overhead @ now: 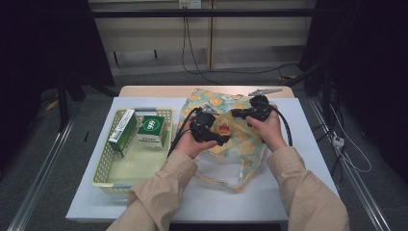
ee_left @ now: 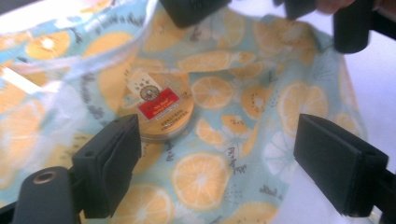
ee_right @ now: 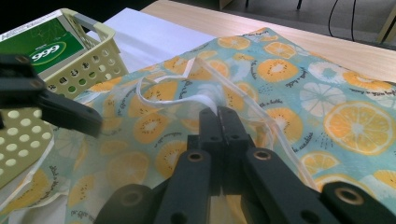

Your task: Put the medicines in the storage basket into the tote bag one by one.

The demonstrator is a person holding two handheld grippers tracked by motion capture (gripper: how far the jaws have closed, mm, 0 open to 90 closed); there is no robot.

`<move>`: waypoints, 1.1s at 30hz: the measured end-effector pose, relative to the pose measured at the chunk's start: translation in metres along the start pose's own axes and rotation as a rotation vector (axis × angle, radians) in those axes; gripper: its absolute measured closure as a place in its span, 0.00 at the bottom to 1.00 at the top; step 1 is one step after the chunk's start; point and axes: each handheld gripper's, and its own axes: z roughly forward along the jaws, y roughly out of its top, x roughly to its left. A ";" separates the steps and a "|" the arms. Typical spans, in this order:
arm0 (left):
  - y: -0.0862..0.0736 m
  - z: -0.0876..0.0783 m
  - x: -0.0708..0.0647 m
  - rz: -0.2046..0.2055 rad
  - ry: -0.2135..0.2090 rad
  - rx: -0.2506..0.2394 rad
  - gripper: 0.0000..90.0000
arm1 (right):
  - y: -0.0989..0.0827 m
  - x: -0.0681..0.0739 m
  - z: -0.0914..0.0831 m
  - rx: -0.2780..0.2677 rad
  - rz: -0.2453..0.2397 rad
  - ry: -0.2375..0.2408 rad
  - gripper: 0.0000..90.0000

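The orange-print bag (overhead: pixel 231 130) is lying on the tabltop's white sheet, the right hand-held gripper (ee_right: pixel 219 140) clamping its rim. The round tin (ee_left: pixel 161 109) is sitting inside, just ahead of the left hand-held gripper (ee_left: pixel 215 149), whose jaws are standing apart, empty.

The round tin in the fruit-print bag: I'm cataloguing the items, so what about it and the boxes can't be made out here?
- Round tin: label text too small and blurred in the left gripper view; in the high view the left gripper crowds it.
- Green boxes in the basket: fine print too small in the high view; one box cut off by the right gripper view's edge.
- Bag: whether it holds more is hidden by its fabric.
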 end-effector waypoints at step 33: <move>-0.016 -0.091 0.058 -0.034 0.130 0.005 0.14 | -0.002 0.003 -0.003 0.003 -0.003 0.001 1.00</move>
